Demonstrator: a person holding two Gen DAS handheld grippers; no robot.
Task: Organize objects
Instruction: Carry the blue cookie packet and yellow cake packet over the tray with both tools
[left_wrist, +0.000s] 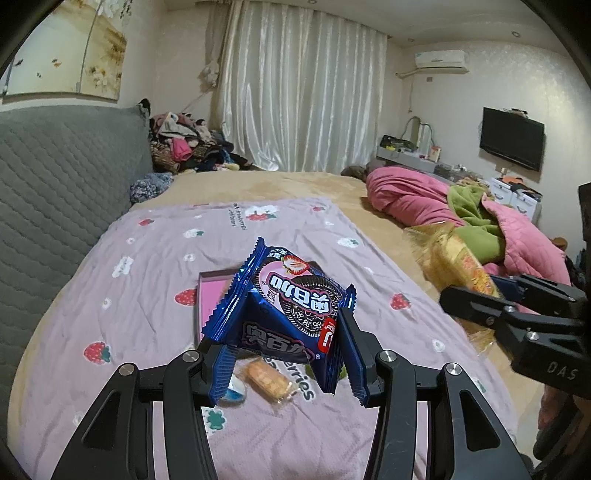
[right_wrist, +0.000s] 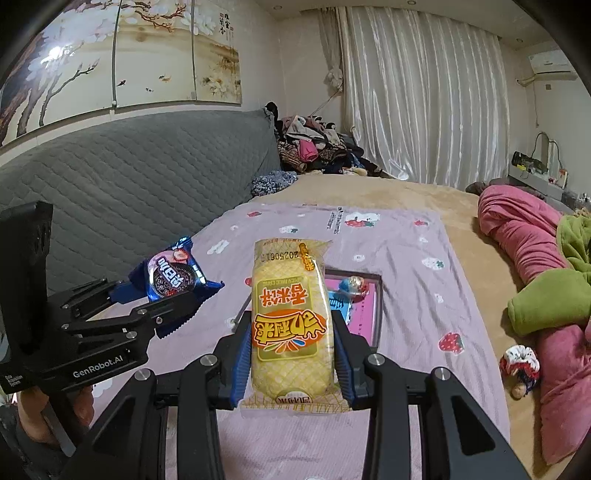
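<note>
- Left gripper (left_wrist: 284, 354) clamped on blue cookie pack (left_wrist: 291, 299), held above the bed's pink sheet (left_wrist: 147, 266).
- Right gripper (right_wrist: 291, 365) clamped on yellow rice-cake pack (right_wrist: 290, 317), also aloft.
- Pink box (right_wrist: 364, 314) open on sheet below, a candy (right_wrist: 352, 285) inside.

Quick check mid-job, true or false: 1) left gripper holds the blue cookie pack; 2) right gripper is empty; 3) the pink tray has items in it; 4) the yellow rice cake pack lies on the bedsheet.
1) True: the left gripper is shut on the blue cookie pack.
2) False: the right gripper is shut on the yellow rice cake pack.
3) True: the pink tray holds a small wrapped sweet.
4) False: it is held above the bedsheet.
</note>
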